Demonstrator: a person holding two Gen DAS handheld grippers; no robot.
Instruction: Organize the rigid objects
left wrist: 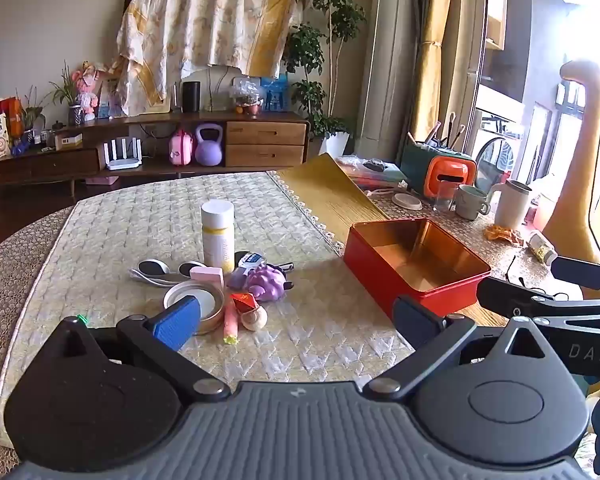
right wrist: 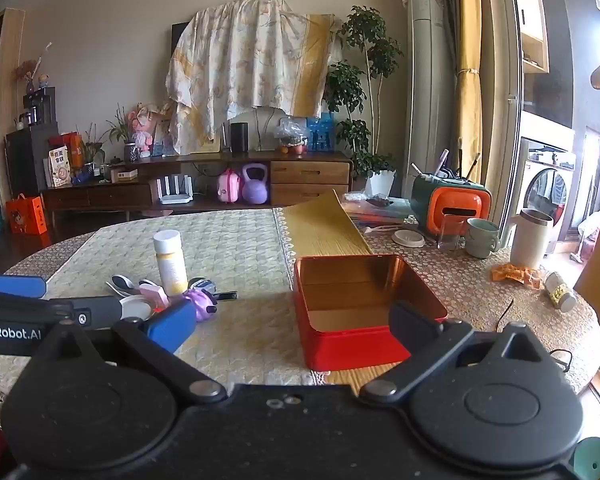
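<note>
Left wrist view: left gripper is hovering spread wide, gripping nothing, over a clutter pile at eleven o'clock; white bottle is standing behind. Red tin is sitting at one o'clock. Right gripper, spread too, is facing it.

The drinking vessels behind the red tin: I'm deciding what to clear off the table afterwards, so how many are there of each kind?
Clear glass: 1
Green mug: 1
White tumbler with metal rim: 1
Total: 3, all standing upright beyond the empty red tin.
</note>
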